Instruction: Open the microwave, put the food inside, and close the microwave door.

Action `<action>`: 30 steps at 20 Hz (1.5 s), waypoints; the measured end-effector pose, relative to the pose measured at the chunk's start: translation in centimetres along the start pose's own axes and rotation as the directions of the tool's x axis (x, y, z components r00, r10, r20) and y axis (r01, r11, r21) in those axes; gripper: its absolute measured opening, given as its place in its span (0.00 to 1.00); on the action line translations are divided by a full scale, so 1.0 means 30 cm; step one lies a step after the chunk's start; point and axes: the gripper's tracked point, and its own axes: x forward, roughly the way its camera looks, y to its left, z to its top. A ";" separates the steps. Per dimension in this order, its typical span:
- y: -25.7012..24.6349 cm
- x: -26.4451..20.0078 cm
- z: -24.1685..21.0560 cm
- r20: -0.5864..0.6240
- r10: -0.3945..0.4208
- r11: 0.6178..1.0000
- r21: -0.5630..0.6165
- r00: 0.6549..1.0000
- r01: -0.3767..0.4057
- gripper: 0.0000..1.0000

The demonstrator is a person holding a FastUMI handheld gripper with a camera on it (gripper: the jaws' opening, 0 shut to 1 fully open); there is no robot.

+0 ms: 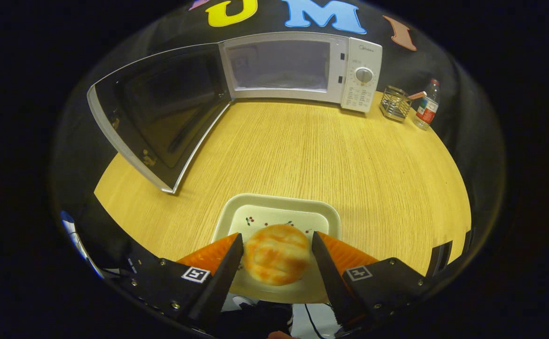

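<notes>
Door's open, food not yet in — the bun is about to be picked up.

The microwave point(302, 68) stands at the back of the worktop point(312, 150), its door point(154, 113) swung wide. The gripper point(277, 254) straddles the bun point(276, 254) on its plate point(279, 212), fingers close either side — contact I can't tell. Loading and closing remain. A wire holder point(395, 102) and a bottle point(428, 106) sit clear, beside the microwave.

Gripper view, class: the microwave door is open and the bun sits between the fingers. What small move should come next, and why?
Probably close the hand-held gripper on the bun. Its fingers flank the bun on the plate but look not yet pressed in, and the microwave already stands open beyond them.
</notes>
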 end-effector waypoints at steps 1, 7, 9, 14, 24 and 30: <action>0.001 0.007 -0.015 -0.018 -0.002 1.000 -0.013 1.000 0.002 0.89; 0.005 0.020 -0.066 -0.061 0.016 1.000 -0.009 0.998 -0.017 0.96; -0.004 0.019 -0.048 -0.048 0.026 1.000 0.005 0.998 -0.026 0.85; 0.001 -0.009 0.043 0.020 0.070 0.995 0.072 0.997 -0.072 0.84; 0.054 -0.076 0.420 0.271 0.165 0.959 0.180 0.948 -0.218 0.84; 0.079 -0.029 0.637 0.392 0.199 0.924 0.229 0.898 -0.305 0.84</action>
